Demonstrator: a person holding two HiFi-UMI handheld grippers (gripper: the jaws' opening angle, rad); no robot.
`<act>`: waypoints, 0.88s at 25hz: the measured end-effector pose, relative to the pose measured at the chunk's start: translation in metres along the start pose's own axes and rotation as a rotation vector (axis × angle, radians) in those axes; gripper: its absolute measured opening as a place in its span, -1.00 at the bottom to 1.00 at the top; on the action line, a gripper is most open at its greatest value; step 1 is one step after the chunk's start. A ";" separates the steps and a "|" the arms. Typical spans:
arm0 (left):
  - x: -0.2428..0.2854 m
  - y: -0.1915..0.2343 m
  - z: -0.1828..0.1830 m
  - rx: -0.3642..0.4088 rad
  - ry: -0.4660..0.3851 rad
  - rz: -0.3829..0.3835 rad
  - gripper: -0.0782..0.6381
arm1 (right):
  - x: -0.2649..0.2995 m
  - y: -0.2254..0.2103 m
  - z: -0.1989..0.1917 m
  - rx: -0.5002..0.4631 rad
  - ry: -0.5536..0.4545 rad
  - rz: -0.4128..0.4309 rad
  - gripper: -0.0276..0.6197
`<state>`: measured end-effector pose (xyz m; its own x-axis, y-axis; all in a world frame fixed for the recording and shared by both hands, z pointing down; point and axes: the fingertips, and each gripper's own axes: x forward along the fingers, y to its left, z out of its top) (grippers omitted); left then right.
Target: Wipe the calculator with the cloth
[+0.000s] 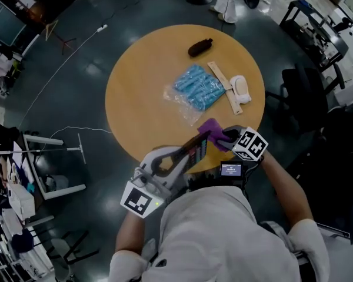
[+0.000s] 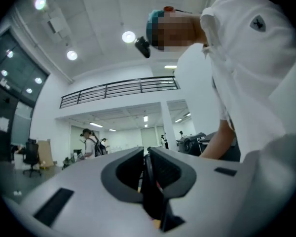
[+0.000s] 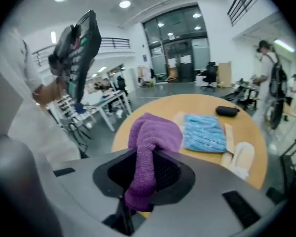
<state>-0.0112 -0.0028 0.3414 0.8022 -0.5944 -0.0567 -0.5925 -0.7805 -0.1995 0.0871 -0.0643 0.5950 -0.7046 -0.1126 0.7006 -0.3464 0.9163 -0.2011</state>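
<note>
The dark calculator (image 1: pixel 198 147) is held up over the table's near edge, clamped on edge in my left gripper (image 1: pixel 188 155). In the left gripper view it shows only as a thin dark slab (image 2: pixel 148 177) between the shut jaws of that gripper (image 2: pixel 147 174). My right gripper (image 1: pixel 225 137) is shut on a bunched purple cloth (image 1: pixel 210 127), which sits right beside the calculator's far end. In the right gripper view the cloth (image 3: pixel 149 141) hangs out of the gripper (image 3: pixel 146 171), with the calculator (image 3: pixel 78 46) raised at upper left, keys showing.
On the round wooden table (image 1: pixel 141 93) lie a blue plastic packet (image 1: pixel 197 87), a wooden ruler (image 1: pixel 225 86), a white object (image 1: pixel 241 89) and a black case (image 1: pixel 200 47). A small lit screen (image 1: pixel 230 169) sits at the person's chest. Chairs and desks ring the table.
</note>
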 end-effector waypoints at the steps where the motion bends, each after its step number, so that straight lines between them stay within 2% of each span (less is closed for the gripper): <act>1: -0.001 0.005 -0.021 -0.060 0.028 0.031 -0.66 | 0.009 -0.015 -0.011 0.016 0.009 -0.090 -0.65; 4: -0.004 0.023 -0.074 -0.248 0.048 0.145 -0.66 | 0.037 -0.038 -0.039 0.065 0.042 -0.257 -0.65; 7: -0.006 0.036 -0.119 -0.354 0.033 0.236 -0.66 | 0.064 -0.050 -0.060 0.143 0.062 -0.347 -0.65; 11: -0.006 0.038 -0.189 -0.496 0.097 0.313 -0.66 | 0.088 -0.064 -0.088 0.221 0.106 -0.452 -0.65; 15: -0.006 0.034 -0.243 -0.640 0.138 0.325 -0.66 | 0.101 -0.072 -0.103 0.258 0.127 -0.489 -0.65; 17: -0.008 0.031 -0.269 -0.686 0.176 0.337 -0.66 | 0.103 -0.074 -0.105 0.259 0.135 -0.503 -0.65; 22: -0.025 0.027 -0.335 -0.810 0.304 0.428 -0.66 | 0.110 -0.076 -0.112 0.286 0.153 -0.508 -0.65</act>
<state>-0.0719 -0.0740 0.6656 0.5201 -0.7956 0.3107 -0.7931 -0.3149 0.5213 0.1053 -0.1037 0.7636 -0.3180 -0.4331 0.8434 -0.7838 0.6205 0.0231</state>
